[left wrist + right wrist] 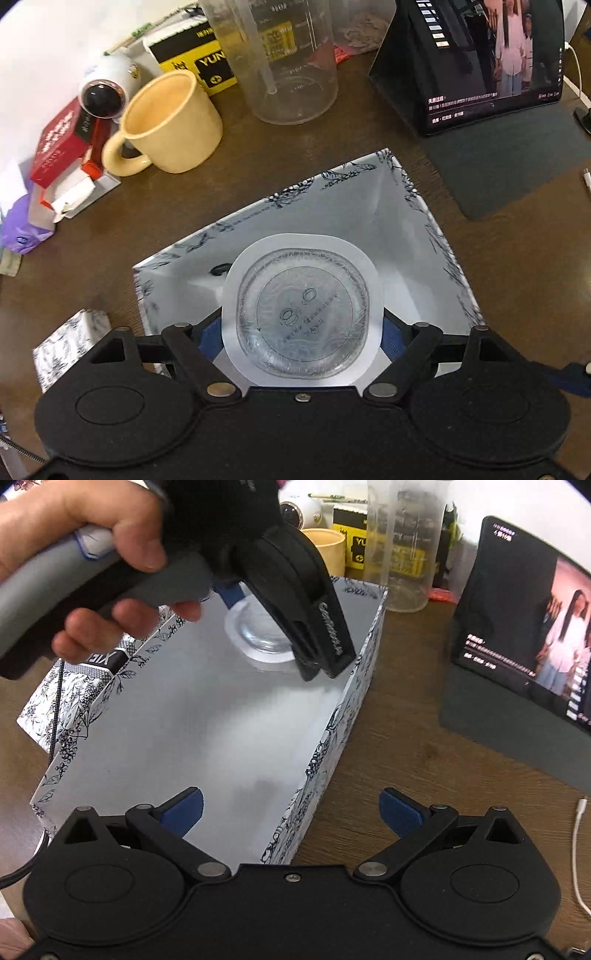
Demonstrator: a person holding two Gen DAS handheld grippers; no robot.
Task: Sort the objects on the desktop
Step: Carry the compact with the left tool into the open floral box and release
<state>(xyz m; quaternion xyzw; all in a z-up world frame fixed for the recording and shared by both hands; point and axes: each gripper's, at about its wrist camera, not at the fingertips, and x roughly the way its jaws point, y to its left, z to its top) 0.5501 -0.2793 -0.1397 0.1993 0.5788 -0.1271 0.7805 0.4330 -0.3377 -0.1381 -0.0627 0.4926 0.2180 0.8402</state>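
- A cream mug (173, 123) stands on the brown counter (184, 206), far left, with red cartons beside its handle.
- The left tongs (303, 328) grip a sealed clear jelly cup (303, 314) (foil lid facing the camera), held over the open white box (424, 236) with the black leaf print.
- The right tongs (291, 808) hang spread and empty above the box's near corner.
- A tablet (491, 62) stands far right, its screen lit.
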